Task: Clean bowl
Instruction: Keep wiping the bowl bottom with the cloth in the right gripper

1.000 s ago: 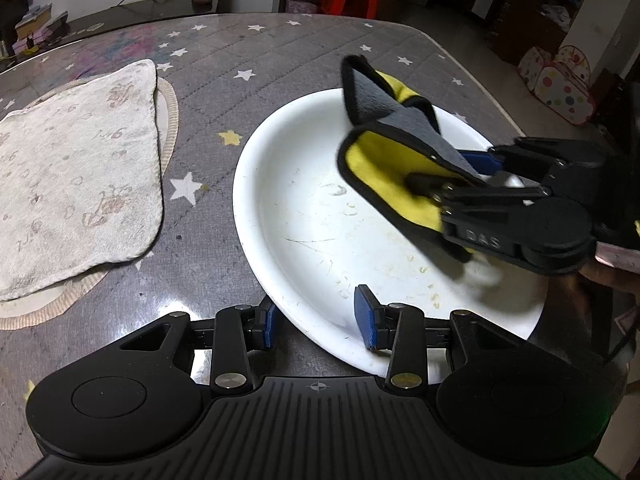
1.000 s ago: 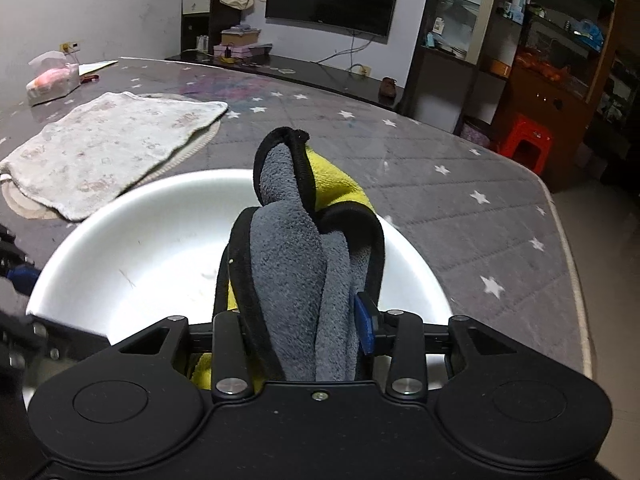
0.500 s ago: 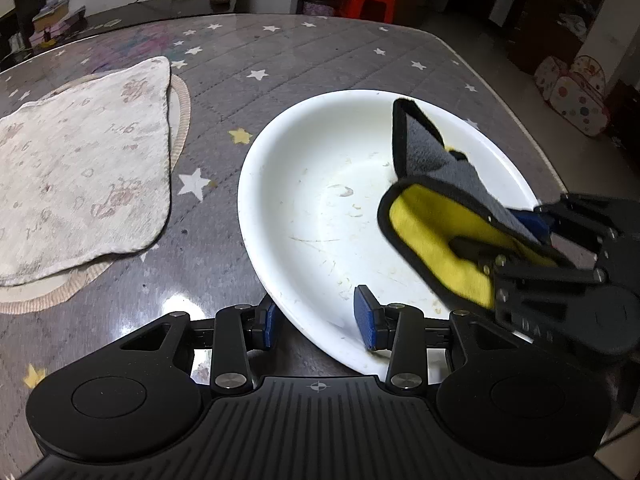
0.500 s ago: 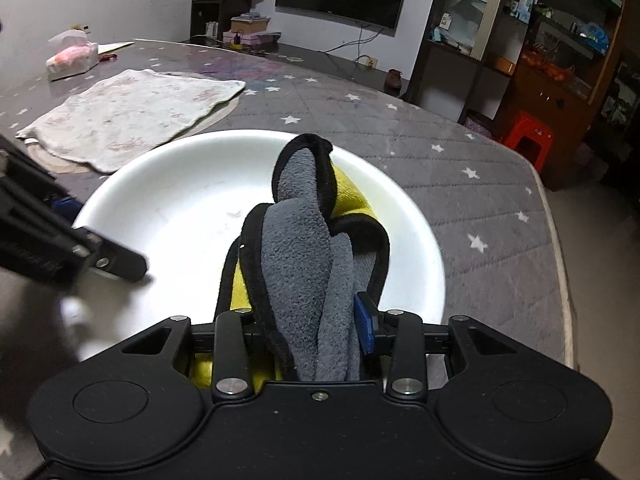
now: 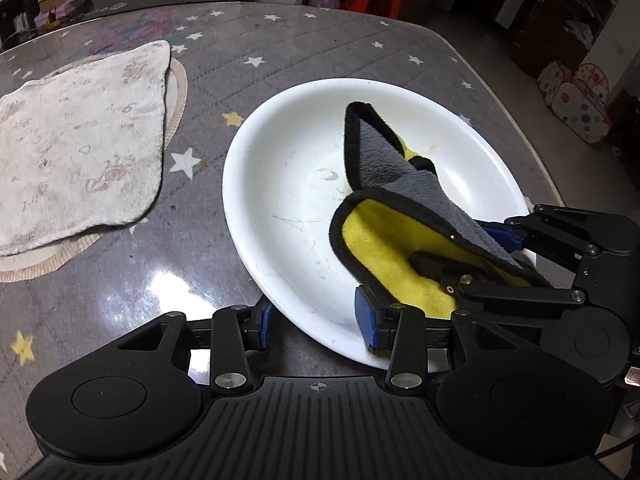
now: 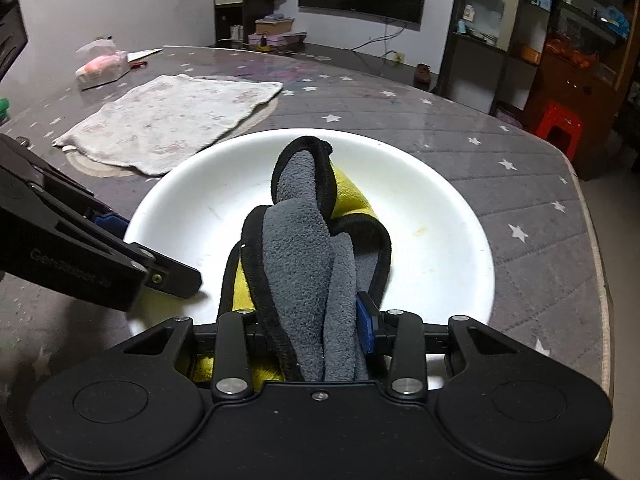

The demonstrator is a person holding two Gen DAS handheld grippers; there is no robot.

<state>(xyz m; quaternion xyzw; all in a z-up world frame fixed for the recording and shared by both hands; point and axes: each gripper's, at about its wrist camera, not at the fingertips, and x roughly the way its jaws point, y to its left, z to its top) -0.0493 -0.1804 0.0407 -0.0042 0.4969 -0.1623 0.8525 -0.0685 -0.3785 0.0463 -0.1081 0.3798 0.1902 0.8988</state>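
A wide white bowl (image 5: 288,184) stands on the grey starred tablecloth, with faint smears and scratches inside. My left gripper (image 5: 316,326) is shut on its near rim, one blue pad outside and one inside. In the right wrist view the same left gripper (image 6: 148,250) comes in from the left over the bowl (image 6: 432,208). My right gripper (image 6: 312,328) is shut on a bunched grey and yellow cloth (image 6: 304,264) with black edging. The cloth (image 5: 384,164) lies against the inside of the bowl at its right half, the right gripper (image 5: 460,248) behind it.
A pale patterned towel (image 5: 76,148) lies on a round mat to the left of the bowl. A tissue packet (image 6: 102,68) sits at the far left of the table. The table edge (image 5: 532,148) runs close past the bowl's right side. A red stool (image 6: 558,124) stands beyond.
The right gripper has dragged the cloth from the bowl's far side toward its near right rim. The left gripper and the bowl have kept still.
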